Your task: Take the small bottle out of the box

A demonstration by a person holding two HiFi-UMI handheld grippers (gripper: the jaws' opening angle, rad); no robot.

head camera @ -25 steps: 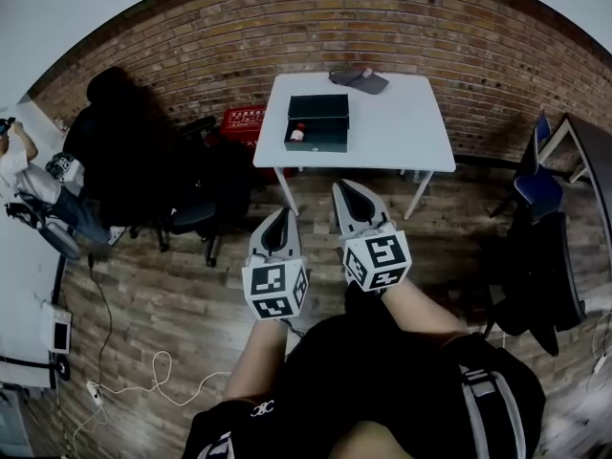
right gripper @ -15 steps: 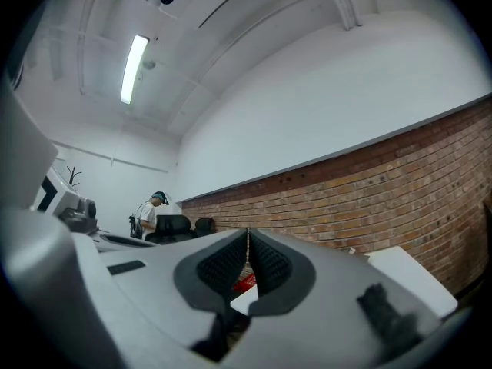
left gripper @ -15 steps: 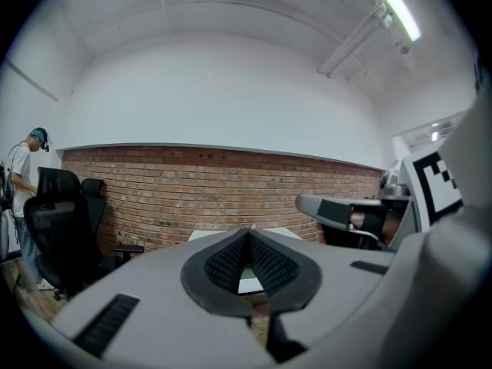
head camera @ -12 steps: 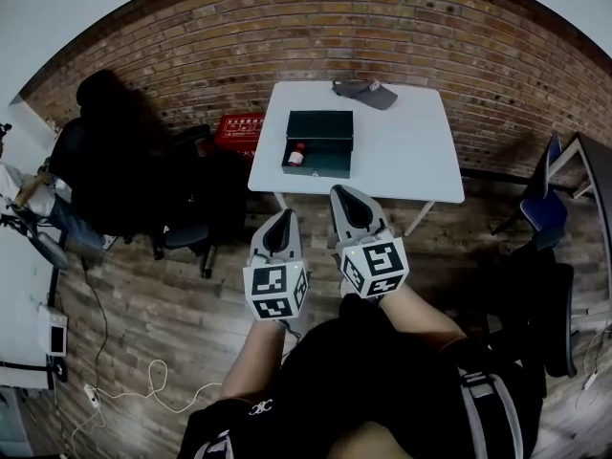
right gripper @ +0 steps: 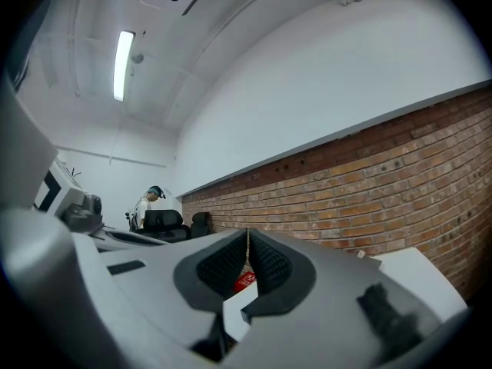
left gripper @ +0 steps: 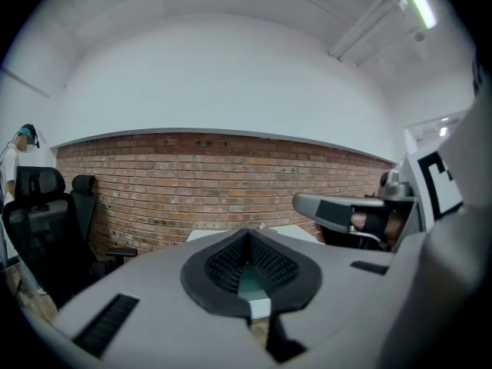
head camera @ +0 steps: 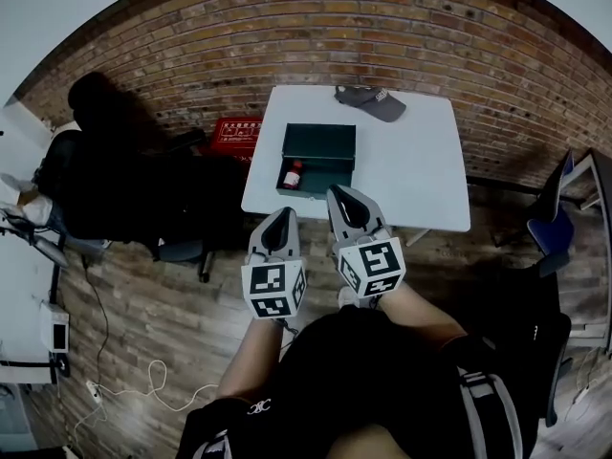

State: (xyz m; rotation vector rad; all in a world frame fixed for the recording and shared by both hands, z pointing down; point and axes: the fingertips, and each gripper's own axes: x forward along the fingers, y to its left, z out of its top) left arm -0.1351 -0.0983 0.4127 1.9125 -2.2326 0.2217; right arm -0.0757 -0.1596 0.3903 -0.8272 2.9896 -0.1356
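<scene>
A dark green box (head camera: 317,161) lies open on the white table (head camera: 411,170), by its near left edge. The small bottle (head camera: 291,174), with a red cap, lies in the box's left end. My left gripper (head camera: 282,218) and right gripper (head camera: 342,197) are held side by side in front of the table, short of its near edge and apart from the box. In the left gripper view the left gripper (left gripper: 247,234) is shut and holds nothing. The right gripper (right gripper: 247,238) is likewise shut and holds nothing in its own view.
A grey cap (head camera: 371,101) lies at the table's far edge. A red crate (head camera: 237,130) stands by the brick wall, left of the table. Black office chairs (head camera: 143,194) fill the left, a blue chair (head camera: 553,229) the right. Cables (head camera: 143,381) trail on the wooden floor.
Both grippers have been carried toward the table, which now sits lower and larger in the head view. Their jaws stay shut.
</scene>
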